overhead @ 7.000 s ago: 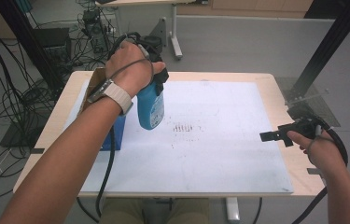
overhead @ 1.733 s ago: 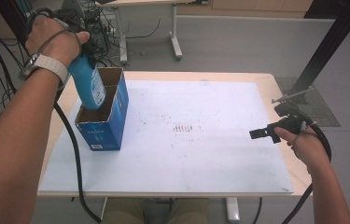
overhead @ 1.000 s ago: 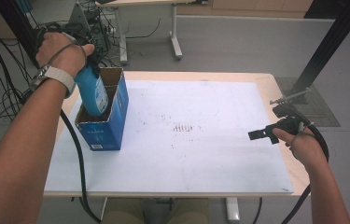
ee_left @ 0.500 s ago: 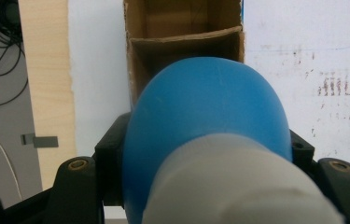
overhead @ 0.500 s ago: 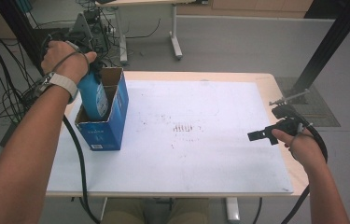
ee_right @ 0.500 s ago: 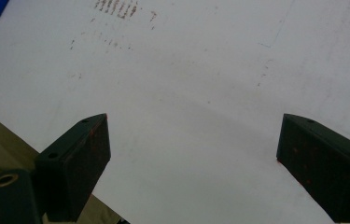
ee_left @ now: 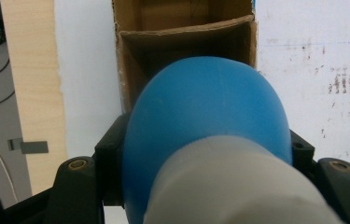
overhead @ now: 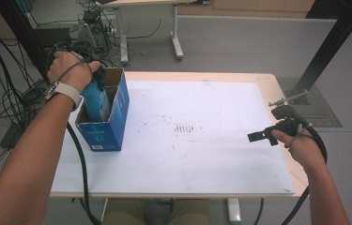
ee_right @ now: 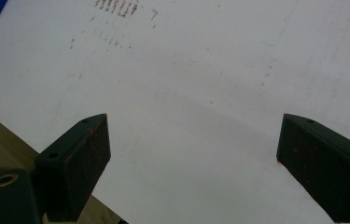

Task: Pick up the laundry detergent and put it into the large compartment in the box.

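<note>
Starting at the left edge of the bench (overhead: 202,77), our left gripper (overhead: 99,79) pinches the blue plastic bottle with a pale grey cap (overhead: 96,101), its black jaws pressed against the bottle's shoulders, as the left gripper view shows plainly (ee_left: 210,121). The bottle hangs base-down in the mouth of the open blue cardboard box with a brown inside (overhead: 117,105), which stands near the bench's left edge, toward the far corner. A second ago the bottle sat higher, with more of its body above the box rim; now the lower part has sunk inside, so we judge the placing step well under way (the base may not yet rest on the box floor; we cannot tell from here). The grip has not loosened over that time, which fits a bottle not yet set down. What remains, as we read it, is to finish lowering, then let go and lift clear without dragging the box wall.

Moving right, the white sheet covering the bench (overhead: 211,154) lies bare apart from faint reddish marks near its middle. At the right edge, our right gripper (overhead: 258,137) hovers above the sheet with its jaws spread wide and nothing between them, in the same spot as a second ago.
</note>
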Available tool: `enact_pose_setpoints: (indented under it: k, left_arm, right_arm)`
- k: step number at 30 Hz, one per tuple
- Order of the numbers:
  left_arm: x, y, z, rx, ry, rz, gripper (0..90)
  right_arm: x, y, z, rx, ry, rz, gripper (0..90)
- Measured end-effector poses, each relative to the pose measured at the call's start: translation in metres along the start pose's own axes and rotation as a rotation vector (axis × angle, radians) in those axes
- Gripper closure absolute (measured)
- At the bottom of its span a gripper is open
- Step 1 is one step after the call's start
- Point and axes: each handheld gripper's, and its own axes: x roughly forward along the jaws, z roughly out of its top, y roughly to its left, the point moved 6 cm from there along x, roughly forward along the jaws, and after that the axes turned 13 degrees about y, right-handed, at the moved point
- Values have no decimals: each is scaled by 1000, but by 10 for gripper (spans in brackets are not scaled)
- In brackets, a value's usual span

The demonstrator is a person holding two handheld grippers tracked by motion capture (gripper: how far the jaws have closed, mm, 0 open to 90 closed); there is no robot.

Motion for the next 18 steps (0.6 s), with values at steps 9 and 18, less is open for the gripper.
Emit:
enact_pose_setpoints:
  k: [9,18]
  left_arm:
    - [17,2,5,3,18,0,375]
    - [30,3,8,7,24,-2,375]
  right_arm:
    - [2,1,1,5,7,0,97]
    - [6,1,3,0,12,3,97]
